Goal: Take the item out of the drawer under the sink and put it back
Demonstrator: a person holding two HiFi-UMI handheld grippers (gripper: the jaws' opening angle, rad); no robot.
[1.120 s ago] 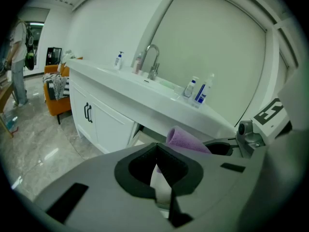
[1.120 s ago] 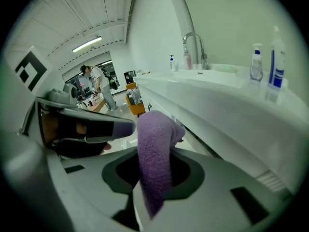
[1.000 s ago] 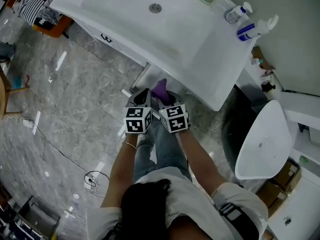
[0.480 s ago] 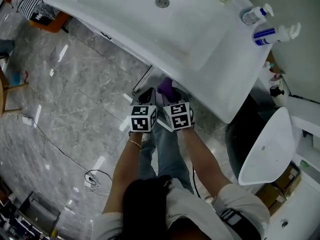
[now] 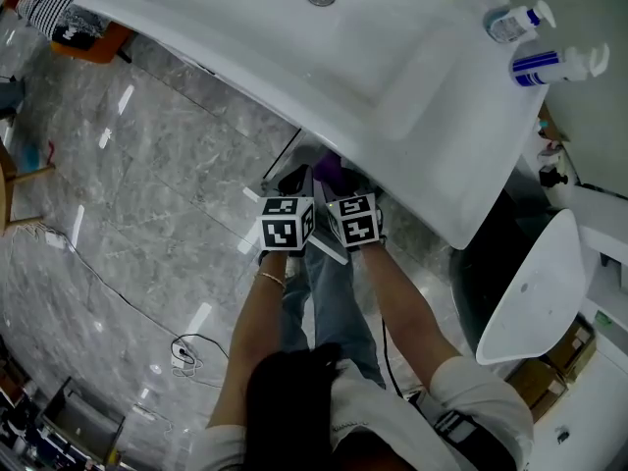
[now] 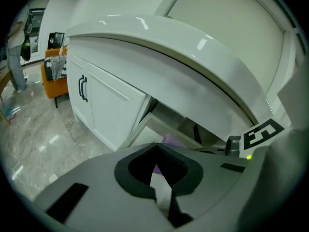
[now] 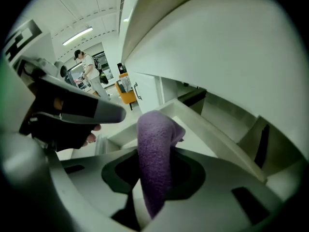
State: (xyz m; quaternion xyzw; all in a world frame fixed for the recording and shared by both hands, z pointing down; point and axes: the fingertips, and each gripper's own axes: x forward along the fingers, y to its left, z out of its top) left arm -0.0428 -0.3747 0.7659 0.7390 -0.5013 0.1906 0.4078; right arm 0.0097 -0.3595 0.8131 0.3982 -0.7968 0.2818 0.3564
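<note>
Right gripper (image 5: 339,192) is clamped on a purple cloth (image 7: 154,158), which stands up between its jaws at centre frame over the open drawer (image 7: 217,144) below the white sink (image 5: 392,77). Left gripper (image 5: 294,186) sits just beside it at mid-frame, jaws only a thin slit apart with nothing in them, pointed at the same drawer. Two pump bottles (image 5: 512,23) stand at upper right on the sink's bench edge; their labels are too small to read.
</note>
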